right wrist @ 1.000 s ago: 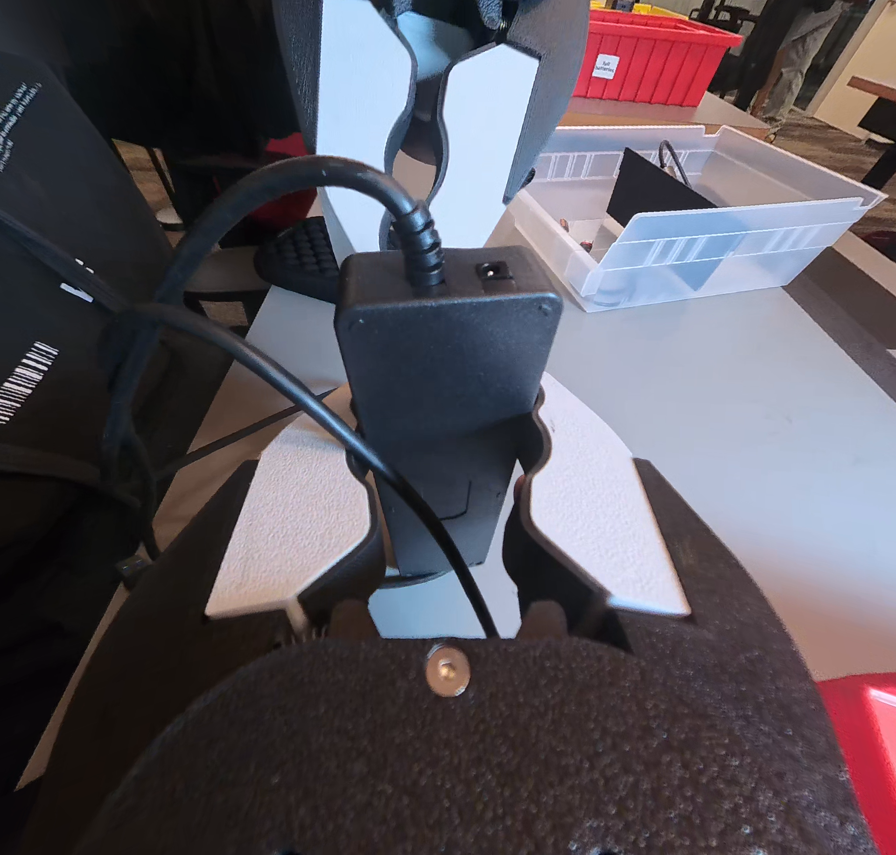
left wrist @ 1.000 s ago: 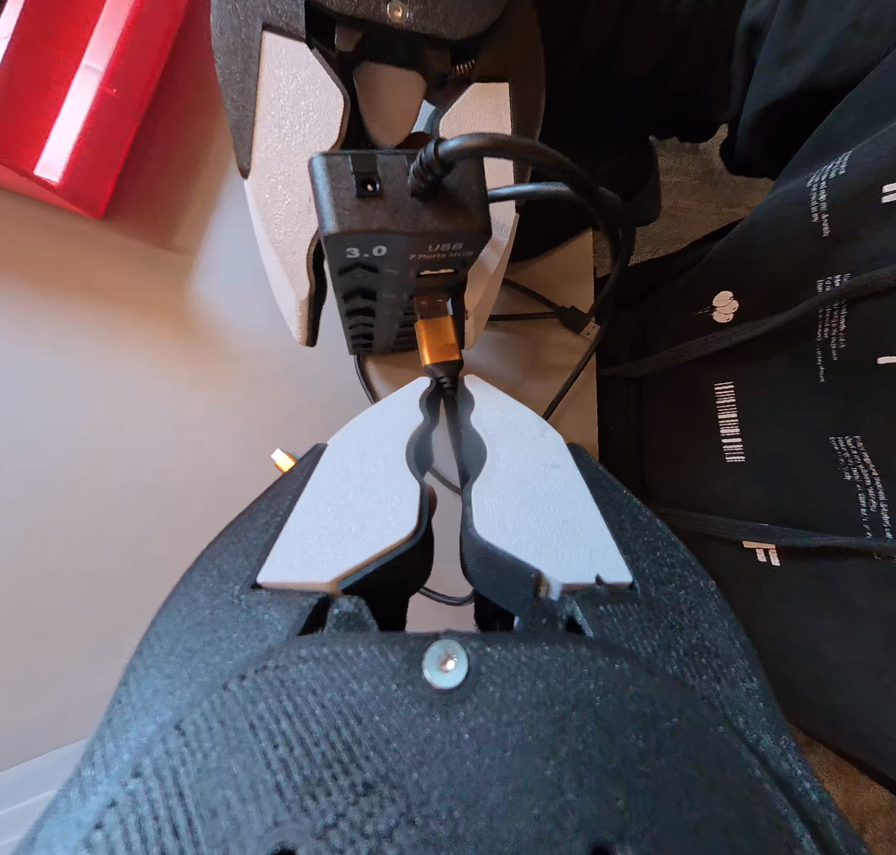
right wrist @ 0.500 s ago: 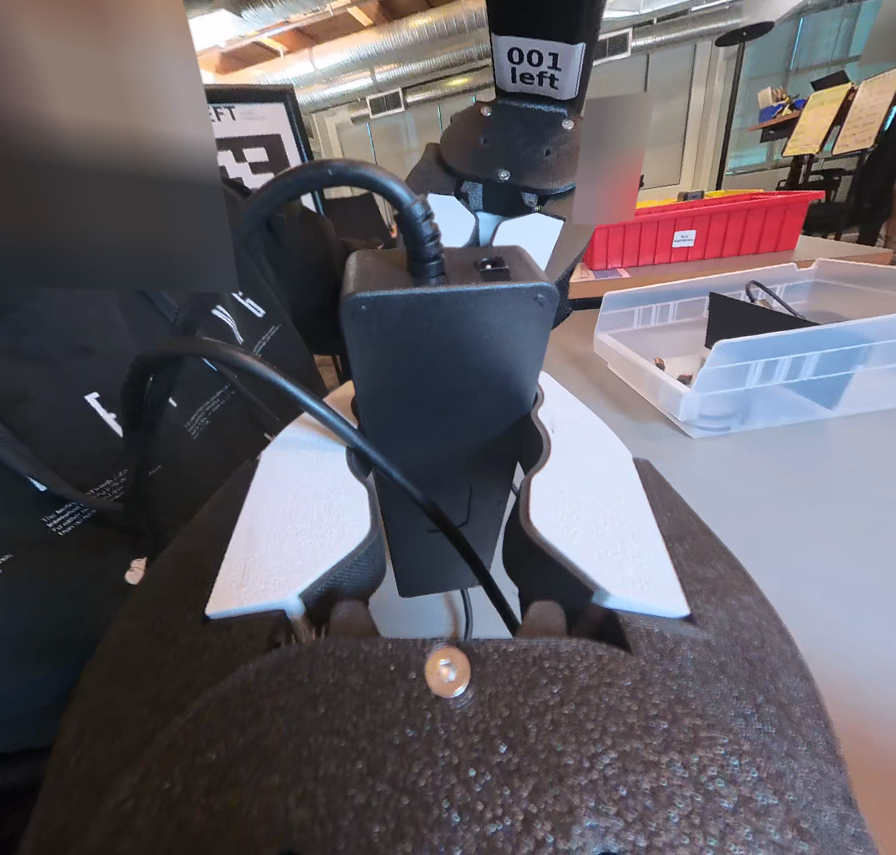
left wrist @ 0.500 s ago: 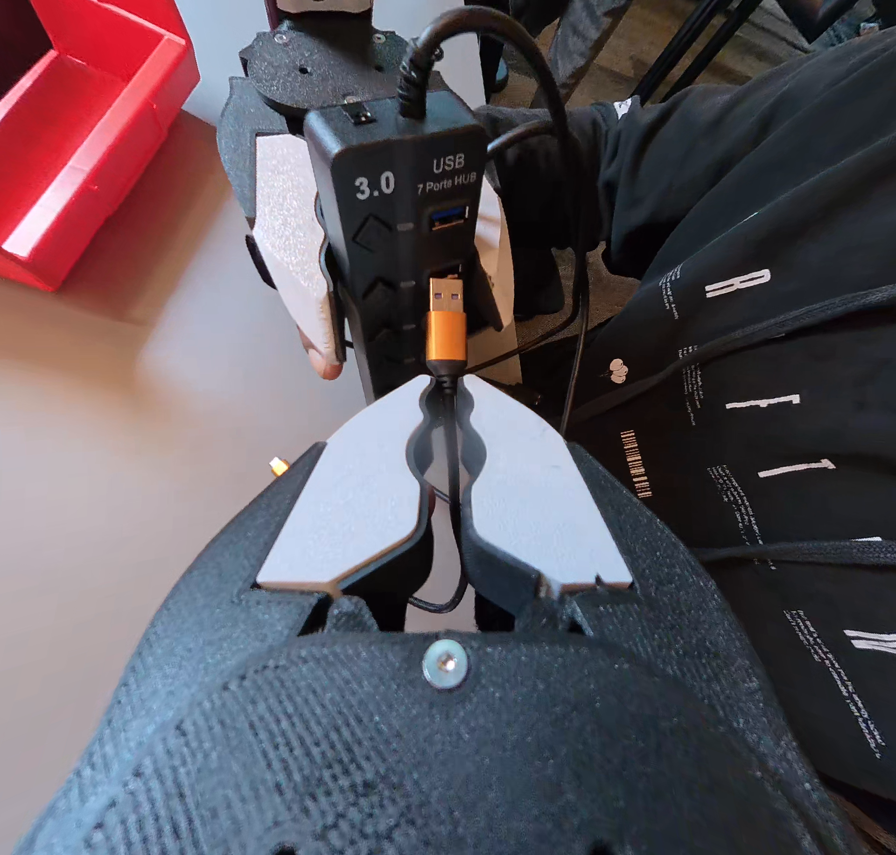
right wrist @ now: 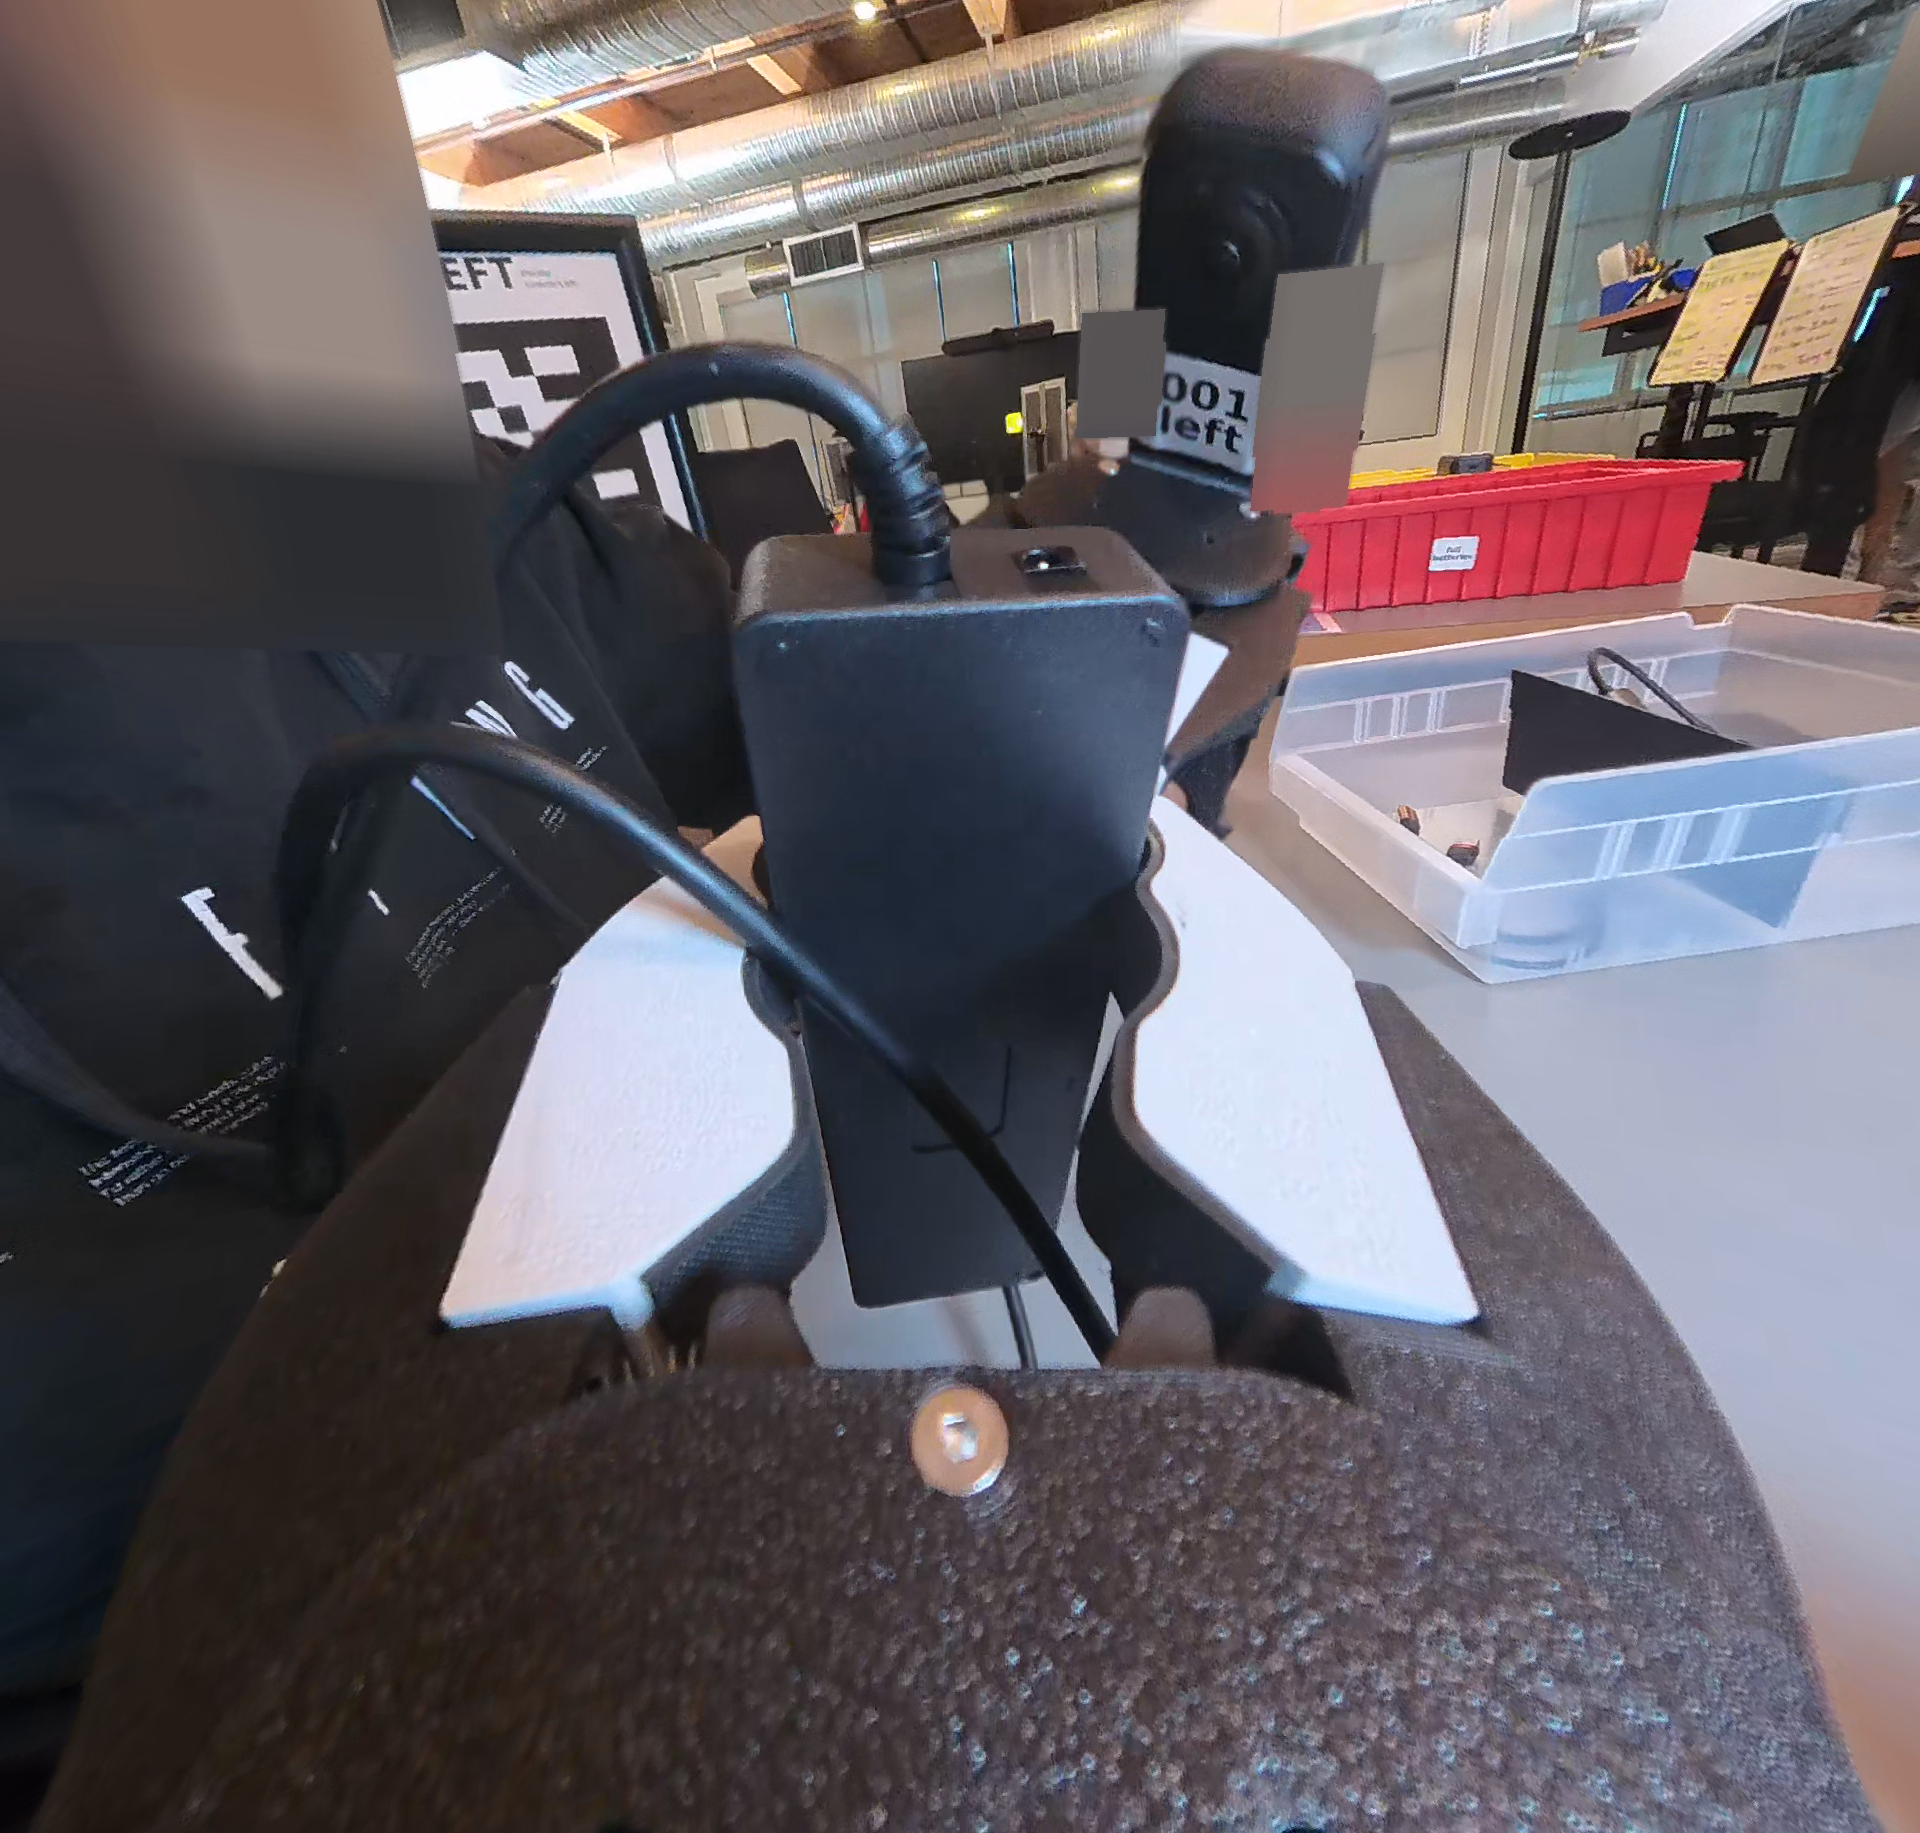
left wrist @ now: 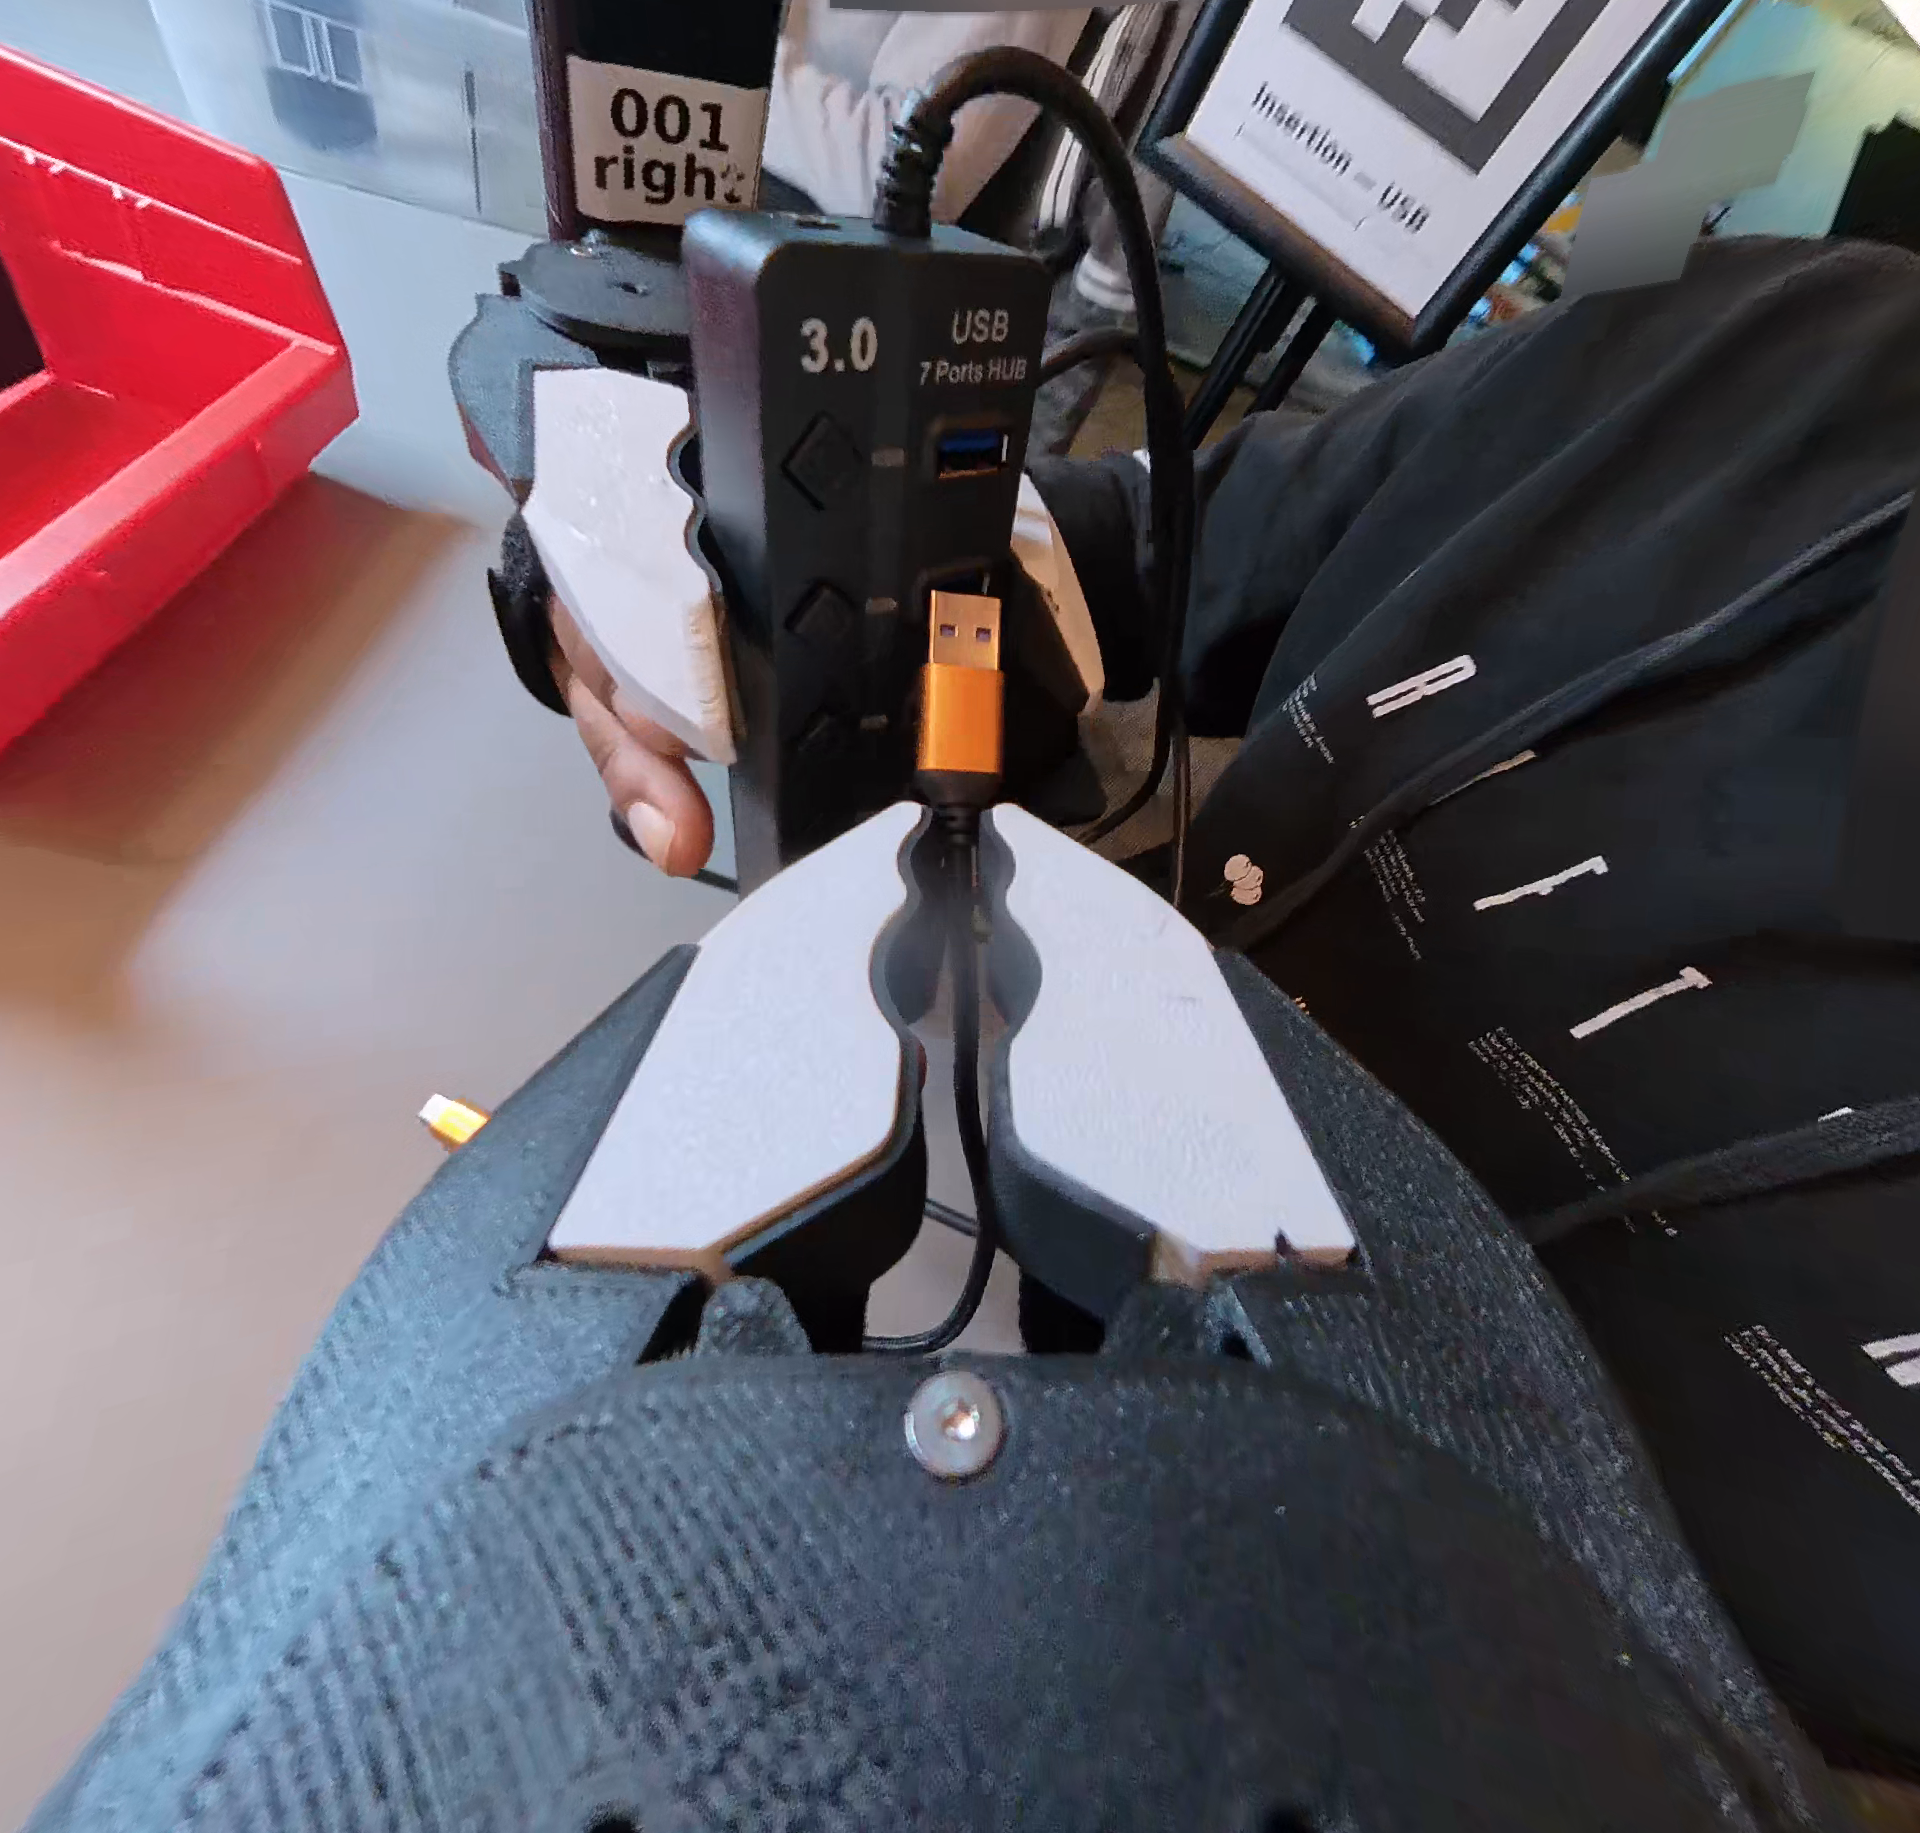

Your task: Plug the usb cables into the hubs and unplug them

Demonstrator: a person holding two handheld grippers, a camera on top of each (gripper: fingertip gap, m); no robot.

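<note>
My left gripper (left wrist: pixel 954 827) pinches the orange USB cable (left wrist: pixel 961 703), plug just under a hub (left wrist: pixel 883 495) port. Right gripper (right wrist: pixel 951 910) clamps that hub upright. Red bin (left wrist: pixel 156 412) sits beside; the hub's lower ports are hidden.

You're working at a pale grey table (right wrist: pixel 1662 1108) in an open workshop. Overhead run silver ducts (right wrist: pixel 935 110) and wooden beams, with glass partitions (right wrist: pixel 1662 256) behind and red bins (right wrist: pixel 1507 526) nearby.
</note>
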